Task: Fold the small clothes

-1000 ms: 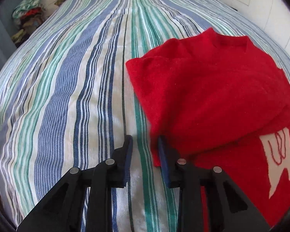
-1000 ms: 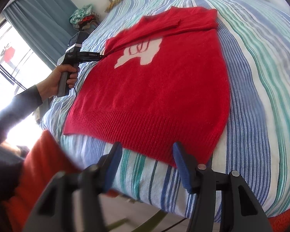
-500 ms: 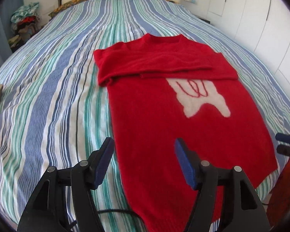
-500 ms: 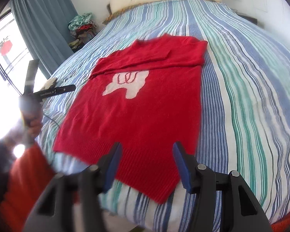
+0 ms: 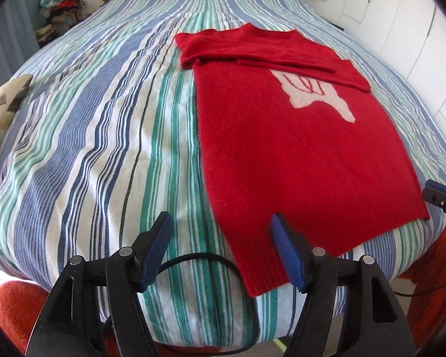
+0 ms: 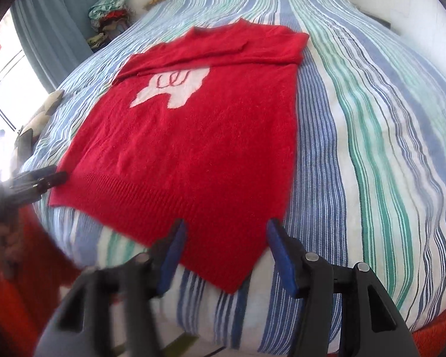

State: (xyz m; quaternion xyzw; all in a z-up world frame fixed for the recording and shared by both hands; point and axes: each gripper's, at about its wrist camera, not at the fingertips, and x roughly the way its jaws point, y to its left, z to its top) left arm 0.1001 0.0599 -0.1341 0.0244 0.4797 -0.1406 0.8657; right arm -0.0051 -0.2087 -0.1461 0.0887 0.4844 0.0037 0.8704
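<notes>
A red knit sweater (image 5: 288, 148) with a white motif lies flat on the striped bed, its sleeves folded across the chest; it also shows in the right wrist view (image 6: 193, 148). My left gripper (image 5: 220, 247) is open and empty, just off the hem's near left corner. My right gripper (image 6: 223, 250) is open and empty, just off the hem's near right corner. Each gripper shows small at the edge of the other view: the right one (image 5: 440, 196) and the left one (image 6: 41, 180).
The striped bedspread (image 5: 104, 136) covers the whole bed. A patterned cushion (image 5: 3, 104) lies at the left edge. A pile of clothes (image 6: 110, 12) sits by the curtain at the back. A black cable (image 5: 205, 260) loops at the bed's near edge.
Both grippers have pulled back from the sweater's top to its hem. The left gripper has opened wider. The sleeves now lie folded across the chest.
</notes>
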